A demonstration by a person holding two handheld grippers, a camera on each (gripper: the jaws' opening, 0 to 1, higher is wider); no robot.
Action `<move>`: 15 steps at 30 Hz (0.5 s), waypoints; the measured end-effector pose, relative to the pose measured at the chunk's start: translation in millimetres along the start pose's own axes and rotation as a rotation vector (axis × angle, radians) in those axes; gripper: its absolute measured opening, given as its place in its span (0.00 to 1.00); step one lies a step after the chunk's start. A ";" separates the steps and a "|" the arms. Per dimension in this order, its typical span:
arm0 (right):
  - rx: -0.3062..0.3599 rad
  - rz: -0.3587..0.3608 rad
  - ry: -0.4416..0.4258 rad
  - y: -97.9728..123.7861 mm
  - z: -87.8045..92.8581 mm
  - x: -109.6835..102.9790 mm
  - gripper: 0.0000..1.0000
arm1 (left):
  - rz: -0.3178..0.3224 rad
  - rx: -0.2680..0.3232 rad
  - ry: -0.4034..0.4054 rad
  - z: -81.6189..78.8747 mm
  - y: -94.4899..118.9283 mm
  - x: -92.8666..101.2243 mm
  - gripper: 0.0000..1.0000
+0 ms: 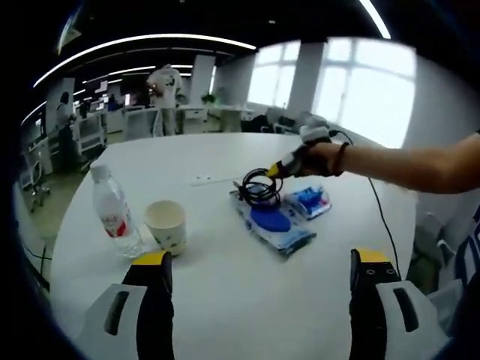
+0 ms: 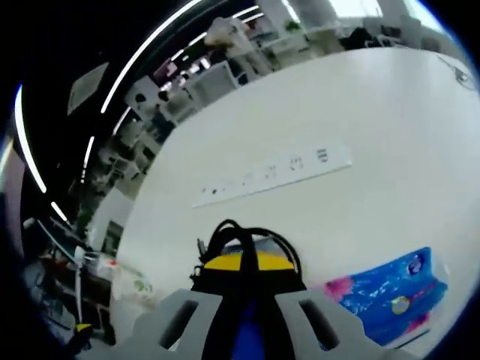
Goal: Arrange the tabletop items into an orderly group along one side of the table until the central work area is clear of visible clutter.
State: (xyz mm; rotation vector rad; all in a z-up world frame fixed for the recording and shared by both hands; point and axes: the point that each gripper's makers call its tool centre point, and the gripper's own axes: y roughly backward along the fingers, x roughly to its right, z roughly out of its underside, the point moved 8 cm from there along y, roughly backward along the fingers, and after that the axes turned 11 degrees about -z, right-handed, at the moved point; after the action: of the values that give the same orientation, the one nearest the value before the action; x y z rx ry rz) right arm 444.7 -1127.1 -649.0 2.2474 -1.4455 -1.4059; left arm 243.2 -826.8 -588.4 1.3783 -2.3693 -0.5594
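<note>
My right gripper (image 2: pixel 244 262) is shut on a coil of black cable (image 2: pixel 225 232). In the left gripper view that right gripper (image 1: pixel 274 170) comes in from the right in a person's hand, holding the cable coil (image 1: pixel 259 189) just over a blue flat pack (image 1: pixel 271 221). A smaller blue packet (image 1: pixel 311 201) lies beside it, and also shows as the blue packet (image 2: pixel 390 289). A water bottle (image 1: pixel 112 214) and a paper cup (image 1: pixel 166 225) stand at the left. My left gripper (image 1: pixel 259 262) is open and holds nothing, near the table's front edge.
The round white table (image 1: pixel 225 300) has a flat white strip (image 1: pixel 214 180) lying toward its far side, also seen as the strip (image 2: pixel 270 176). A thin cord (image 1: pixel 382 217) trails off the right edge. Office desks and a standing person (image 1: pixel 165 94) are far behind.
</note>
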 end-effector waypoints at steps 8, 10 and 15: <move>0.038 -0.031 0.024 6.7 -7.4 -16.5 0.00 | -0.006 -0.001 0.005 0.8 2.3 -1.2 0.98; 0.042 -0.047 0.021 9.3 -8.9 -20.5 0.00 | -0.005 0.001 0.008 0.5 3.1 -1.9 0.98; 0.056 -0.077 0.029 20.5 -10.4 -32.1 0.00 | -0.012 0.009 0.013 -1.1 5.2 -4.0 0.97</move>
State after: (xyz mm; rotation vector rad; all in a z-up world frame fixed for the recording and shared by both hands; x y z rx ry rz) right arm 435.5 -1117.1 -611.9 2.3714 -1.4219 -1.3648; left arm 241.7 -821.1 -585.2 1.3973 -2.3573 -0.5419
